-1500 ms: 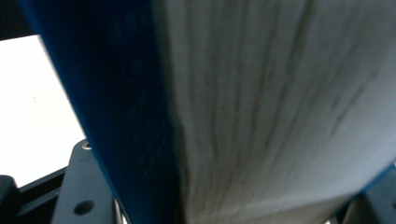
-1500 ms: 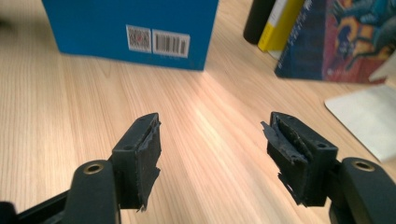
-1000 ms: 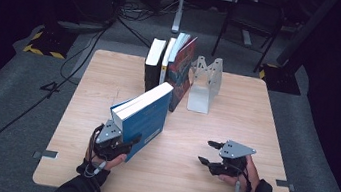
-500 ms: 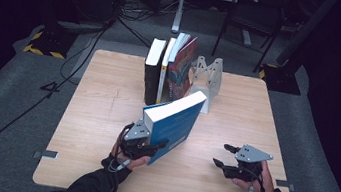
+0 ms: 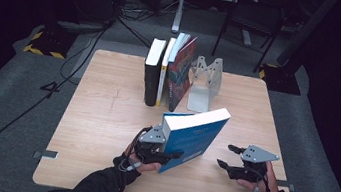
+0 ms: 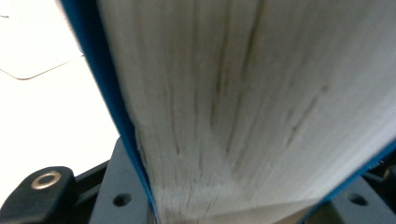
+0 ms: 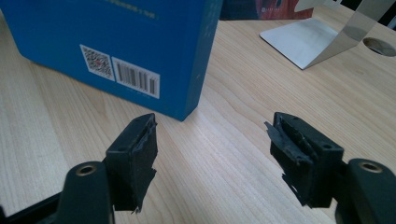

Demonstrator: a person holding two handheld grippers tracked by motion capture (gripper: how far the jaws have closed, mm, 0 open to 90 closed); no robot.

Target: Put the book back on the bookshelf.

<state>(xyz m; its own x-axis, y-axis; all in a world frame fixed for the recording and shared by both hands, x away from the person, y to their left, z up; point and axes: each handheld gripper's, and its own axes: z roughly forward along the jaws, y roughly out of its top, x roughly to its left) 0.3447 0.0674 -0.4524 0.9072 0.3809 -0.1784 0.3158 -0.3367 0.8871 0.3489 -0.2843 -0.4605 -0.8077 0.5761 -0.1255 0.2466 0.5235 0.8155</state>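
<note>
the left gripper (image 5: 160,151) has its fingers clamped across the thickness of the blue book (image 5: 193,138), which shows in the left gripper view as a block of pale page edges (image 6: 252,107) wedged between the jaws. the book stands tilted near the front middle of the table (image 5: 105,117), one lower corner on or just above the wood, its top leaning toward 1 o'clock. the right gripper (image 5: 230,157) hovers just at 3 o'clock of the book, its fingers (image 7: 135,149) spread apart with nothing between them; they have just been opening a little wider, and the right gripper view has the book's barcode corner (image 7: 135,77) straight ahead of the gap

the step in hand looks like carrying the book to the row of standing books (image 5: 167,73) at 12 o'clock, beside the metal bookend (image 5: 204,83). to do it well, keep the left grip firm and low on the book so the heavy top does not swing; the grasp sits near one end, so the free end will want to droop. bringing the right gripper onto the far edge would steady it, but only if its fingers go squarely over cover and pages together, not just the cover. turn the book upright before it nears the row, then slide it into the gap between the leaning red book (image 5: 180,72) and the bookend without knocking either
</note>
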